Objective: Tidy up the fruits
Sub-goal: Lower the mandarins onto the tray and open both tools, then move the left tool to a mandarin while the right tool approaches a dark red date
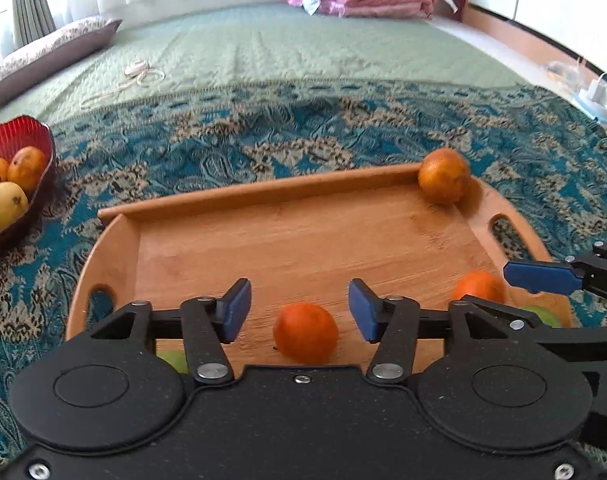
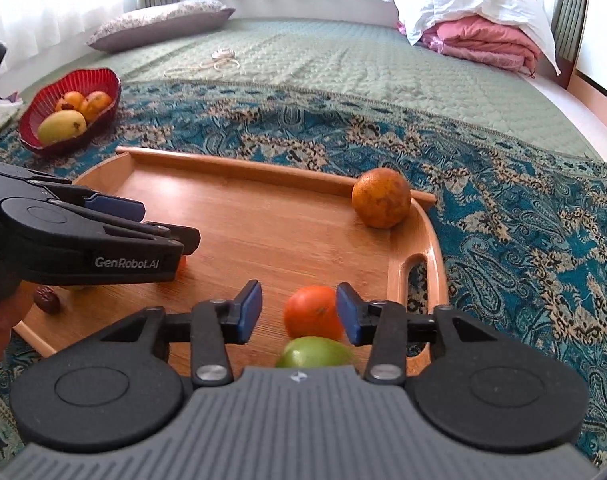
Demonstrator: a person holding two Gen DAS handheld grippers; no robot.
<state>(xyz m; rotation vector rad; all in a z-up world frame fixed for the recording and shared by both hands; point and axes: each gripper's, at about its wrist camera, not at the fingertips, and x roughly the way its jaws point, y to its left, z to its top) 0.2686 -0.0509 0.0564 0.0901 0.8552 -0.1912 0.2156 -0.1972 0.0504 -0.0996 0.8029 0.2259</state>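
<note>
Hovering over wooden tray [image 1: 183, 248] on bed; left tool [image 1: 299, 312] wide around tangerine [image 1: 305, 332], right tool [image 2: 299, 312] wide beside second tangerine [image 2: 313, 312]; risk: round fruit rolling from off-centre pinch, tools colliding; bowl [image 2: 69, 114] well apart.

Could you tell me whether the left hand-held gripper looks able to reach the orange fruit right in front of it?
Probably yes: the left hand-held gripper is open, the orange fruit lies on the tray just beyond its fingertips, and nothing sits between them.
</note>
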